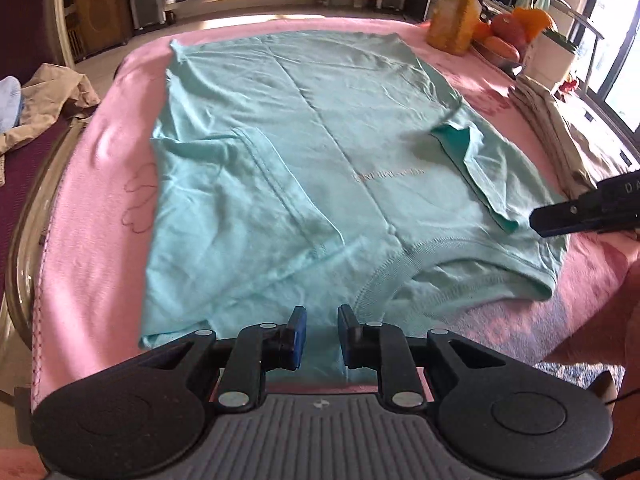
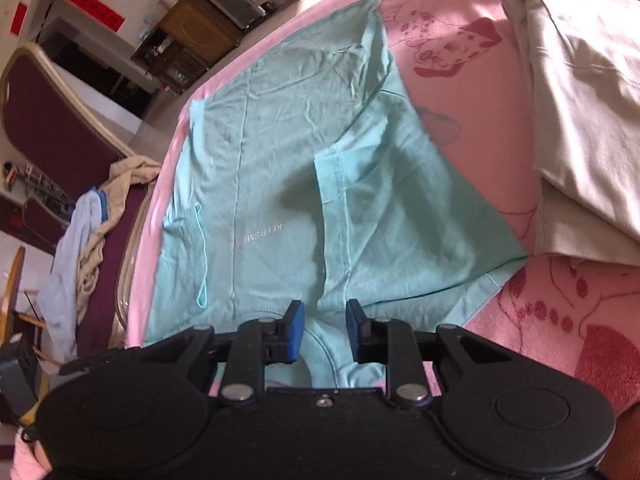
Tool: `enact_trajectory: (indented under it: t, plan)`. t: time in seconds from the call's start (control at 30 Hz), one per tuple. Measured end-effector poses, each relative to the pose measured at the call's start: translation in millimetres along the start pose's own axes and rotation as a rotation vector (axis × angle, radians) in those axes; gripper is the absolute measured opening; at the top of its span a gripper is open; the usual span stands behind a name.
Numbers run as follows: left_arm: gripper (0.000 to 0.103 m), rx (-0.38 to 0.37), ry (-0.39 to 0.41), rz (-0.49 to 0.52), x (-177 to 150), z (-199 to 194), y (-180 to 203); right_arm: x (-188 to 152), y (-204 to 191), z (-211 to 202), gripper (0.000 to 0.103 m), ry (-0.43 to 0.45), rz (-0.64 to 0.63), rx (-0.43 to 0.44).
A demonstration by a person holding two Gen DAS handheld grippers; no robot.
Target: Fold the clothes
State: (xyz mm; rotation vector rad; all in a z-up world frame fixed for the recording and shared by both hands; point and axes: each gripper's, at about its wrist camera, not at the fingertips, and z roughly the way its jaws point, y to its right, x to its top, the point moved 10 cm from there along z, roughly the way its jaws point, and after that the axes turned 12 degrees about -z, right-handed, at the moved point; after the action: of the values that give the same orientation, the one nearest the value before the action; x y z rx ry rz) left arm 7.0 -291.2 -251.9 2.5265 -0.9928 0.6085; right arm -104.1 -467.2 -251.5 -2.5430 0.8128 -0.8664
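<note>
A light teal T-shirt [image 1: 304,152] lies flat on a pink blanket [image 1: 92,184], both sleeves folded inward, collar nearest me. My left gripper [image 1: 322,334] is open and empty, hovering just above the shirt's near edge beside the collar [image 1: 384,276]. My right gripper [image 2: 325,330] is open and empty above the collar end of the same shirt [image 2: 280,184]. Its black body also shows at the right of the left wrist view [image 1: 588,212], next to the folded right sleeve [image 1: 476,168].
A folded beige garment [image 2: 576,96] lies on the blanket to the right of the shirt. A yellow bottle [image 1: 456,12] and a bowl of fruit [image 1: 512,36] stand at the far right. Loose clothes [image 2: 88,232] hang on a maroon chair at the left.
</note>
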Motion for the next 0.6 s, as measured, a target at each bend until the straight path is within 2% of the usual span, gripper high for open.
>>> enact_trajectory:
  t: [0.2,0.3,0.4,0.47,0.6]
  plan:
    - [0.016,0.002,-0.018,0.021,-9.1,-4.2,0.1,-18.4,-2.2,15.1,0.018,-0.091,-0.113,-0.075]
    - [0.016,-0.004,-0.027,0.018,-17.3,-13.8,-2.9,-28.9,-3.3,11.5,0.005,-0.122,-0.172,-0.119]
    - [0.016,-0.027,-0.024,-0.029,-26.3,-21.6,-9.9,-37.8,-4.8,0.9,0.004,-0.104,-0.204,-0.149]
    - [0.016,-0.039,0.007,-0.071,-23.5,-27.7,-15.9,-41.4,-7.1,-7.1,0.005,-0.083,-0.201,-0.148]
    - [0.015,-0.059,0.093,-0.111,-10.3,-37.1,-18.0,-35.6,-15.1,-20.8,0.007,0.003,-0.175,-0.072]
